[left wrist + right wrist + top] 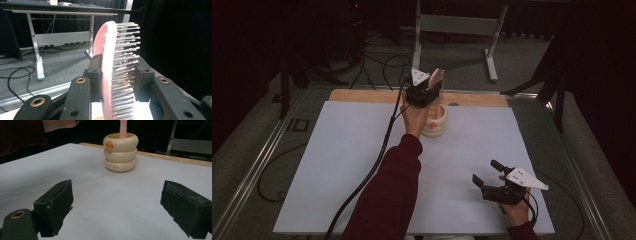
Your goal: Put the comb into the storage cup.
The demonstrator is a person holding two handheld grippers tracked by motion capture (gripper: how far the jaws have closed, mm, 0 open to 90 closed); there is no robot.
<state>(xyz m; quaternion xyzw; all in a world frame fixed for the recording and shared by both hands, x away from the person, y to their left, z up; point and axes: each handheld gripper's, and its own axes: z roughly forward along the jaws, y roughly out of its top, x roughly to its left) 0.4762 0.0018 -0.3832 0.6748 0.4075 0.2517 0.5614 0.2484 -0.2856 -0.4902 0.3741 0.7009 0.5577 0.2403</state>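
Note:
A pink hairbrush (pixel 108 57) with metal bristles stands upright between the jaws of my left gripper (pixel 426 91), which is shut on its head. Its pink handle (pixel 123 128) goes down into a cream ringed cup (pixel 120 152) with an orange duck mark, standing at the far middle of the white table mat (pixel 342 165); the same cup (pixel 435 123) sits just below my left gripper in the high view. My right gripper (pixel 486 172) rests low near the front right of the mat, open, with nothing between its pads (pixel 56 203).
A wooden strip (pixel 362 96) runs along the far edge of the mat. Behind the table are a grey metal stand (pixel 457 25), loose cables on the floor (pixel 382 62) and dark curtains. A cable (pixel 372 165) trails from my left gripper across the mat.

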